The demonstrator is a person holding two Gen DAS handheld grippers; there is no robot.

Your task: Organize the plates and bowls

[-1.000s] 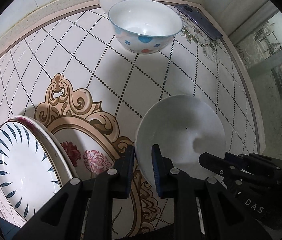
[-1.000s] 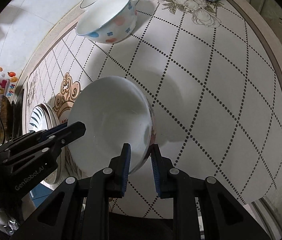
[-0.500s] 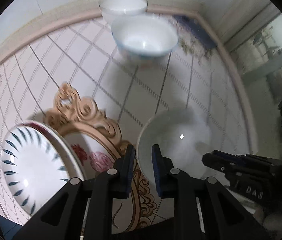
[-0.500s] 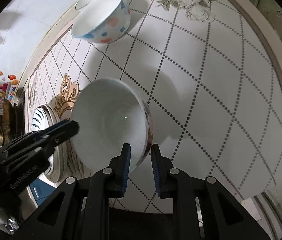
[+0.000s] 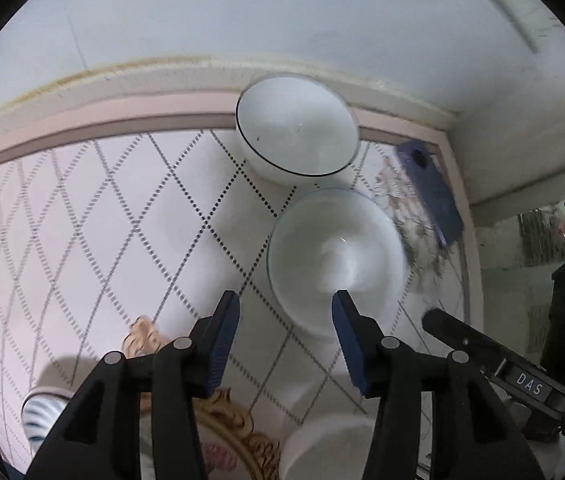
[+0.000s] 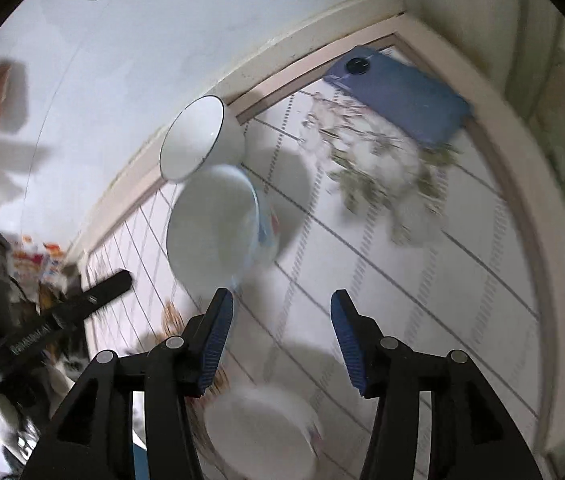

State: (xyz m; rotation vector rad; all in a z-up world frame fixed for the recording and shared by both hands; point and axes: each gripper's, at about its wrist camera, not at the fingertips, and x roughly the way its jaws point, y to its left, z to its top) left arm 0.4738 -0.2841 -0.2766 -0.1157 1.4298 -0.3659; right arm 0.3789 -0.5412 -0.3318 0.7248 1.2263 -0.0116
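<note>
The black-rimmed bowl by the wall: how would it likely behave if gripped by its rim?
The black-rimmed bowl looks like glazed ceramic, so probably rigid, slippery and breakable. Its deep body suggests it may tilt under a one-sided rim grip. The pale-blue-rimmed bowl sits close, so knocking seems possible.

A patterned table (image 5: 82, 216) carries three bowls, a plate and a phone (image 6: 398, 92).
</note>
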